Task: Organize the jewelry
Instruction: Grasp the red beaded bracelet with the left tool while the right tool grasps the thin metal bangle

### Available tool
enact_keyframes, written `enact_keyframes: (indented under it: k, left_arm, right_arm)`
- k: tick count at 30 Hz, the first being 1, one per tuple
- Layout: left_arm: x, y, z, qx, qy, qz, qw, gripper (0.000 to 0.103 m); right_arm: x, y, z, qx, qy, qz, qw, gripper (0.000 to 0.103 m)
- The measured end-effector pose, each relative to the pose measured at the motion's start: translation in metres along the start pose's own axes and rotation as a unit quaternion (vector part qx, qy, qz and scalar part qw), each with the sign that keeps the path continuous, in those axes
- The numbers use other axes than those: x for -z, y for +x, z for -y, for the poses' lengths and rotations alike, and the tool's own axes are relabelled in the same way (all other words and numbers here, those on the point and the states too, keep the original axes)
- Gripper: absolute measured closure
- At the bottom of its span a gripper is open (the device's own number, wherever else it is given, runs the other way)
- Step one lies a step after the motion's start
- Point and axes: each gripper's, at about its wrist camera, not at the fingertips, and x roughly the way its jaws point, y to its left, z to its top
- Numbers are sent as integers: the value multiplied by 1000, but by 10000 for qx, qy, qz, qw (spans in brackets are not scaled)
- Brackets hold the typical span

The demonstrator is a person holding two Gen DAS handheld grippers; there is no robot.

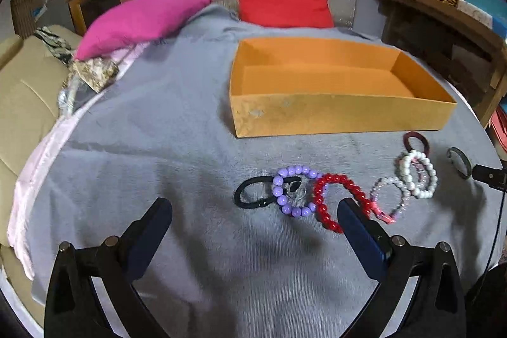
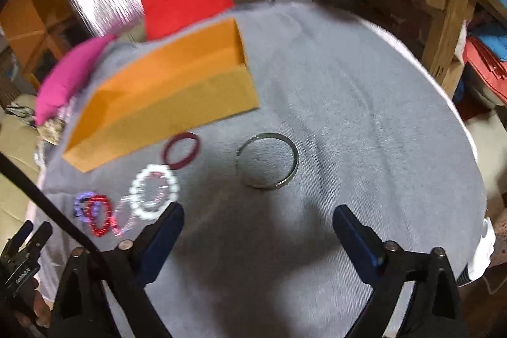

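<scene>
Bracelets lie in a loose row on the grey cloth [image 1: 133, 122] just in front of the empty orange box [image 1: 342, 116], nothing in it yet. Both grippers, left [image 1: 253, 213] and right [image 2: 258, 217], hover with fingers apart and empty; the metal bangle [image 2: 267, 160] looks stiff, light and slippery, best pinched across its rim, while the red beads [image 1: 332, 198] look soft and floppy

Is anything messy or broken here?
Nothing looks broken. The bracelets lie jumbled and overlapping on the grey cloth: the purple beads sit over a black band. The orange box is empty.
</scene>
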Motion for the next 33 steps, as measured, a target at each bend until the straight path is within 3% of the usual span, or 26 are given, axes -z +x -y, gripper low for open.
enact_keyframes:
  k: [5,8,10,12,17,18,23,33]
  left_arm:
    - [0,21,10,465,98,-206,9987,1]
    - [-1,30,19,736,207,-344,9965,10]
    - [-3,35,26,901,284,-420,9946,18]
    - [-4,39,30,956,315,-485,9937,37]
    - [-7,42,28,1087,265,-549,9922,61]
    - [-7,42,28,1120,269,-550,9918,69]
    - [-4,39,34,1134,418,-492,9915,89]
    - [2,11,23,1306,449,-127,9903,93]
  right_arm:
    - [-15,32,0,232,-119,-341,9991,14]
    - [-19,45,-1,409,-172,-487,9978,21]
    - [-20,47,-3,497,-268,-469,9973,21]
    - [-19,49,-6,588,-349,-437,9967,22]
    - [-17,47,-12,637,-539,-272,9961,38]
    - [-18,46,-14,641,-549,-262,9961,39]
    - [-16,39,-22,615,-545,-225,9964,41]
    - [-4,3,-20,77,-373,111,9992,41]
